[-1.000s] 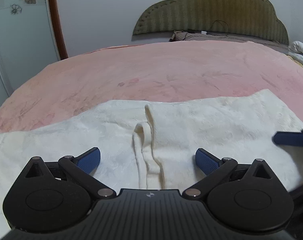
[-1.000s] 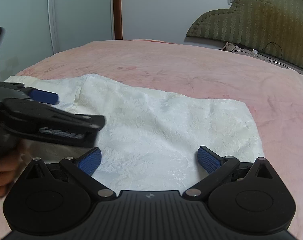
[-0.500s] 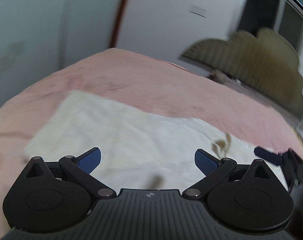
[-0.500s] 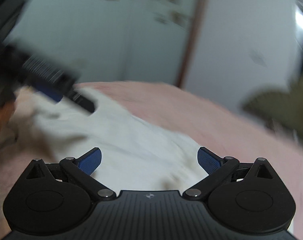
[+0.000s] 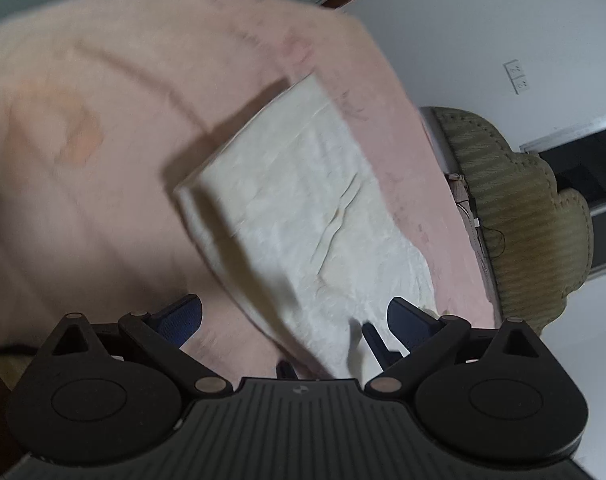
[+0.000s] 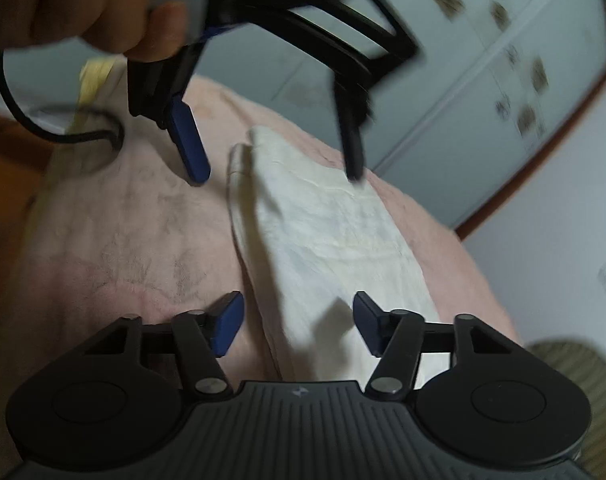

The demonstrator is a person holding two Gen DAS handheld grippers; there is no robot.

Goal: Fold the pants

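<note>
The cream pants (image 6: 327, 236) are lying folded on the pink bed (image 6: 135, 248), mid-frame. The right gripper (image 6: 297, 326) has just been narrowing its fingers around the near fabric edge without pinching it. The left gripper (image 6: 275, 156), upper frame, is hovering wide apart over the far end.

Pink-covered bed (image 5: 103, 128), olive scalloped headboard (image 5: 523, 216), white wall (image 5: 483, 28), flower-patterned wardrobe doors (image 6: 503, 60).

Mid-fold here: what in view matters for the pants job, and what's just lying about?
Job: cream pants, left tongs, right tongs, pink bed cover.
Lying about: black cable, headboard, wall socket, flowered wardrobe doors.
</note>
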